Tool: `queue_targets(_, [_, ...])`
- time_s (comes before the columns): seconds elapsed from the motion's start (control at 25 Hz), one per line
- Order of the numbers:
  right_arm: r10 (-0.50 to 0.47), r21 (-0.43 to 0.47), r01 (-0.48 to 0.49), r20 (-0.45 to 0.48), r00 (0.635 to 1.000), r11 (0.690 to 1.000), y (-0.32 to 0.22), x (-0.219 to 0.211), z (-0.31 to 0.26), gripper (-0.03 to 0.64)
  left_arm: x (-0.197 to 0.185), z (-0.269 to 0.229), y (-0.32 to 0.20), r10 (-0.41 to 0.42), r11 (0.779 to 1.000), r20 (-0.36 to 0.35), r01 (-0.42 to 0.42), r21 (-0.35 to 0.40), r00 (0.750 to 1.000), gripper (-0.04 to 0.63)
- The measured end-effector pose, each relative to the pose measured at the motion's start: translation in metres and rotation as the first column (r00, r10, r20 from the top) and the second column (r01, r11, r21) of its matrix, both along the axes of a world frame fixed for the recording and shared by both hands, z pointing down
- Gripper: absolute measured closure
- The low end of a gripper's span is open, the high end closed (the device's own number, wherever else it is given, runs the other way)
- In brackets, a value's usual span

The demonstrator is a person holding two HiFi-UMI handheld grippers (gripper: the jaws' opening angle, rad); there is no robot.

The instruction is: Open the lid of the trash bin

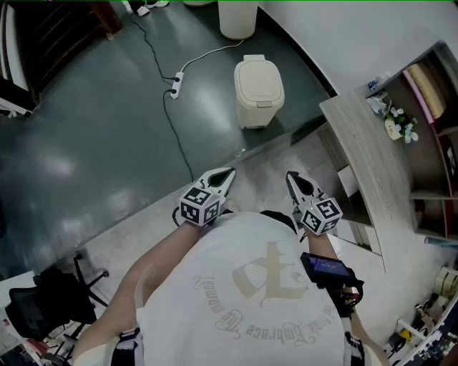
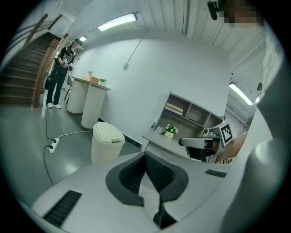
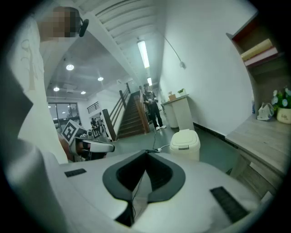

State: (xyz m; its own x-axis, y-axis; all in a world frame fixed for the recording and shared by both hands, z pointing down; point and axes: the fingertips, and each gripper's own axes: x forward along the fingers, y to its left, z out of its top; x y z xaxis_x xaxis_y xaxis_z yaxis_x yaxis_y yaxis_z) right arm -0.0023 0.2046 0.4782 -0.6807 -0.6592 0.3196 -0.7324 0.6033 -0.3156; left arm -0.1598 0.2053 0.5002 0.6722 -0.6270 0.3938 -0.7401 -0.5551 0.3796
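Dark floor point(image 1: 107, 107); right claw point(image 3: 146, 152) hides trash bin point(image 3: 185, 141) base.

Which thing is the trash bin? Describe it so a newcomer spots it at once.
Follow the curved white wall to where it meets the dark floor; left of the wooden counter stands the trash bin. It is a squat cream box with a rounded lid, shut, unlike the taller white cylinder behind it and the flat power strip to its left.
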Motion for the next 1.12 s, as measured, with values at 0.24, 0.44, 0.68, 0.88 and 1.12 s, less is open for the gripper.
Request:
queue_targets(0.24, [0.01,0.007,-0.01,-0.002,1.0,1.0,0.013,0.013,-0.005,0.614,0.02,-0.002,0.012,0.036,0.999,0.004,-0.036,-0.006,0.999,0.583])
queue_targets(0.44, [0.039,-0.009,-0.039,-0.008,0.999,0.999,0.029,0.031,0.002,0.614,0.042,0.001,0.02,0.073,0.997,0.011,-0.073,-0.014,0.997,0.583])
queue_targets(0.68, [0.085,-0.013,-0.086,-0.012,0.996,0.996,0.042,0.049,0.004,0.614,0.06,-0.001,0.028,0.108,0.994,0.013,-0.108,-0.009,0.994,0.583])
queue_targets(0.88, [0.104,-0.008,-0.104,-0.01,0.994,0.994,0.042,0.048,0.003,0.614,0.059,-0.002,0.028,0.111,0.994,0.014,-0.111,-0.005,0.994,0.583])
queue_targets(1.12, [0.123,-0.017,-0.123,-0.006,0.992,0.992,0.036,0.041,0.006,0.614,0.045,0.004,0.025,0.097,0.995,0.012,-0.097,-0.015,0.995,0.583])
